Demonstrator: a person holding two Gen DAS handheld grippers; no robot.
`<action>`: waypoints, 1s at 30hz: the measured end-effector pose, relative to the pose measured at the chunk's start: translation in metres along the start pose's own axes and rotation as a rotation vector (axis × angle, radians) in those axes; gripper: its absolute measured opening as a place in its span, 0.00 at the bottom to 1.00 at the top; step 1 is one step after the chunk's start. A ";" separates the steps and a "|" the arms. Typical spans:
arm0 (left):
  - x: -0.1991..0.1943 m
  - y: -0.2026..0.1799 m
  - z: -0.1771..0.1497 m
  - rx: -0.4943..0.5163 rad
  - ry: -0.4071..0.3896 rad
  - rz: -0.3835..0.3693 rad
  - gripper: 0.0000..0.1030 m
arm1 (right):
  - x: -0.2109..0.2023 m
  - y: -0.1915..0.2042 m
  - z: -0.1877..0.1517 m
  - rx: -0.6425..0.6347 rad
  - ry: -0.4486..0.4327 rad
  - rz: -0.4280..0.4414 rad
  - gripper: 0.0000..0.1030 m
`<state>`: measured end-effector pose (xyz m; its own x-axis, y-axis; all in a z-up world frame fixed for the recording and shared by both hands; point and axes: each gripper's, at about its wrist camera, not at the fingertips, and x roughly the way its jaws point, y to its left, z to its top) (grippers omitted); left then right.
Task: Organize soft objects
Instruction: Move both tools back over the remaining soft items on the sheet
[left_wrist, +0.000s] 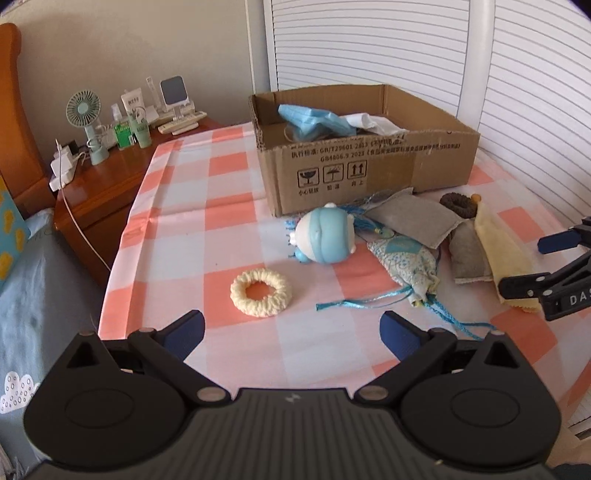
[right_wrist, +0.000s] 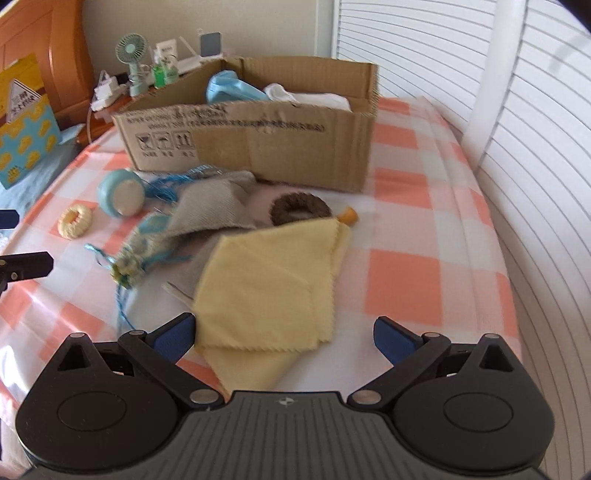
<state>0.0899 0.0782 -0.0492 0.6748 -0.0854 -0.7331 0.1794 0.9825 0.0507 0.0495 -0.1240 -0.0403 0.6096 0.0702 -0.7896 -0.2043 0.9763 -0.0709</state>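
A cardboard box (left_wrist: 369, 162) (right_wrist: 258, 140) stands on the checked cloth and holds blue and white fabric (left_wrist: 317, 120). In front of it lie a cream scrunchie (left_wrist: 260, 291) (right_wrist: 75, 220), a blue-and-white plush toy (left_wrist: 325, 238) (right_wrist: 120, 192), a floral pouch with blue cords (left_wrist: 406, 262) (right_wrist: 136, 254), grey pouches (left_wrist: 413, 219) (right_wrist: 210, 210), a brown scrunchie (left_wrist: 458, 205) (right_wrist: 300, 209) and a folded yellow cloth (left_wrist: 502, 254) (right_wrist: 266, 284). My left gripper (left_wrist: 291, 334) is open just short of the cream scrunchie. My right gripper (right_wrist: 284, 332) is open over the yellow cloth's near edge; it also shows in the left wrist view (left_wrist: 532, 264).
A wooden nightstand (left_wrist: 99, 184) at the far left carries a small fan (left_wrist: 86, 118), bottles and a charger with a cable. White slatted doors (left_wrist: 406, 48) stand behind the box. A grey-blue bed sheet (left_wrist: 40, 295) lies left of the cloth.
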 end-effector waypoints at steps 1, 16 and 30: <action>0.004 0.001 -0.002 0.000 0.011 0.002 0.98 | 0.000 -0.003 -0.003 -0.002 0.010 -0.017 1.00; 0.026 0.016 -0.028 -0.070 -0.010 -0.037 1.00 | -0.005 -0.007 -0.027 -0.011 -0.046 -0.066 1.00; 0.046 0.027 -0.009 -0.047 -0.036 -0.054 1.00 | -0.005 -0.007 -0.030 -0.003 -0.072 -0.070 1.00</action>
<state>0.1193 0.1023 -0.0880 0.6907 -0.1439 -0.7086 0.1834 0.9828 -0.0209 0.0244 -0.1374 -0.0541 0.6757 0.0161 -0.7370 -0.1614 0.9787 -0.1266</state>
